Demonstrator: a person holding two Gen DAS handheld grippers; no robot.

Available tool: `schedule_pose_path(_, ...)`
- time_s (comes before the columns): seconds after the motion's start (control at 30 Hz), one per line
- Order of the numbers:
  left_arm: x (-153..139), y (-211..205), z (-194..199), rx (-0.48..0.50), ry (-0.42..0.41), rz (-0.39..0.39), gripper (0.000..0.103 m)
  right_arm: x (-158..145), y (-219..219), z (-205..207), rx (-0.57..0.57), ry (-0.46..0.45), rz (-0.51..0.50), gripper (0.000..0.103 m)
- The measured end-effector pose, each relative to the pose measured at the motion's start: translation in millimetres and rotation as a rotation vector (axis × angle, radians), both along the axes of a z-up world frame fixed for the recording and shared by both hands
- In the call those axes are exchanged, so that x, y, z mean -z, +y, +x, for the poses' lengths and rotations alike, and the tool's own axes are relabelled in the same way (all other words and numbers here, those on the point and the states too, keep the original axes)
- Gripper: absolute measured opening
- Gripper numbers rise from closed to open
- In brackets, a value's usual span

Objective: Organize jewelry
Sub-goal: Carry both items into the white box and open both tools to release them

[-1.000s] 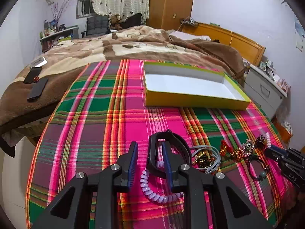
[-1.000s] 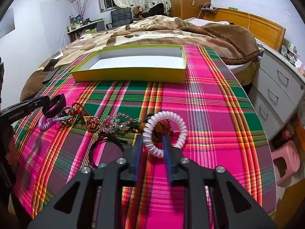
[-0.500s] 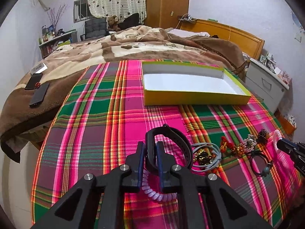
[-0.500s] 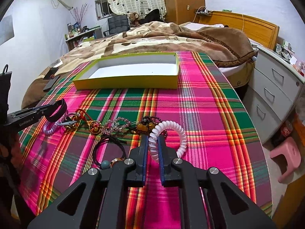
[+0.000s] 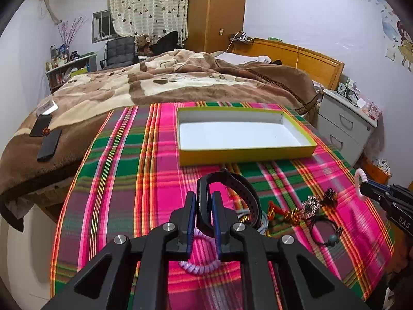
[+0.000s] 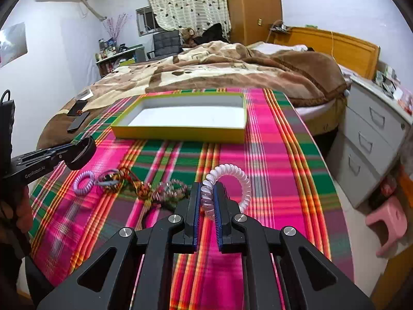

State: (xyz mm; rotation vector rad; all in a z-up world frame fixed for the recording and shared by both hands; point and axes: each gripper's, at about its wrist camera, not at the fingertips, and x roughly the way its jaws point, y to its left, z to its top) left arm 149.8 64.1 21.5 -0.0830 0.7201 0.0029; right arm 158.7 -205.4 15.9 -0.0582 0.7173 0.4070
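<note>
Both grippers had their catch. The left gripper [image 5: 204,208] was clamped on the black rubbery wristband [image 5: 227,193], its near side pinched between the blue pads with the rest of the loop arching forward and to the right. The right gripper [image 6: 208,201] was shut tight on the white spiral coil bracelet [image 6: 229,186], squeezing the coils flat on the near side while the free loop stood up beyond the fingertips.

To carry this step off well, I judged each piece needed lifting clear of the tangle before travelling — the wristband sat just over the lilac spiral coil band [image 5: 197,267] and a pale cord, either of which might snag and trail along. A steady rise, then forward, and no letting go until each piece was over the white floor of the box.

Just beyond the grippers, the remaining heap — red-and-gold knotted charms [image 6: 134,183], a sparkly chain, a dark cord loop [image 5: 322,228] — lay in a line near the front edge of the pink-and-green plaid cloth [image 5: 124,170]. Farther on, toward the cloth's far edge, the shallow yellow cardboard box [image 6: 180,131] sat empty, well apart from both held pieces.
</note>
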Motion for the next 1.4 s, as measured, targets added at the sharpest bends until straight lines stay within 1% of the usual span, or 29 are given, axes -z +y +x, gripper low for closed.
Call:
schedule_pose_path(0.13, -11, -3, 14, 0.021, -0.016, 0.004, 0.012, -12, 10, 21, -0.030, -0.022, -0.005, 0.010)
schedule_pose_path(0.27, -21, -3, 39, 0.036, -0.036, 0.019, 0.012, -19, 21, 48, -0.051, -0.031, -0.012, 0.010)
schedule_pose_path(0.4, -21, 1, 69, 0.037, -0.034, 0.008, 0.012, -21, 33, 80, -0.062, -0.027, -0.018, 0.010)
schedule_pose_path(0.57, -16, 16, 111, 0.013, -0.025, -0.021, 0.012, -14, 45, 122, -0.060, -0.008, -0.023, 0.010)
schedule_pose_path(0.7, -9, 21, 144, 0.006, -0.006, -0.004, 0.012, -6, 51, 159, -0.055, 0.023, -0.026, 0.010)
schedule_pose_path(0.83, 2, 21, 177, 0.008, 0.033, 0.014, 0.012, 5, 56, 192, -0.049, 0.066, -0.025, 0.010)
schedule_pose_path(0.97, 15, 19, 204, 0.008, 0.067, 0.028, 0.012, 18, 61, 219, -0.049, 0.098, -0.064, 0.010)
schedule_pose_path(1.17, 36, 16, 229, -0.006, 0.118, 0.044, 0.012, 36, 66, 243, -0.040, 0.145, -0.104, 0.010)
schedule_pose_path(1.4, 50, 16, 238, -0.017, 0.150, 0.052, 0.012, 46, 69, 251, -0.043, 0.177, -0.097, 0.011)
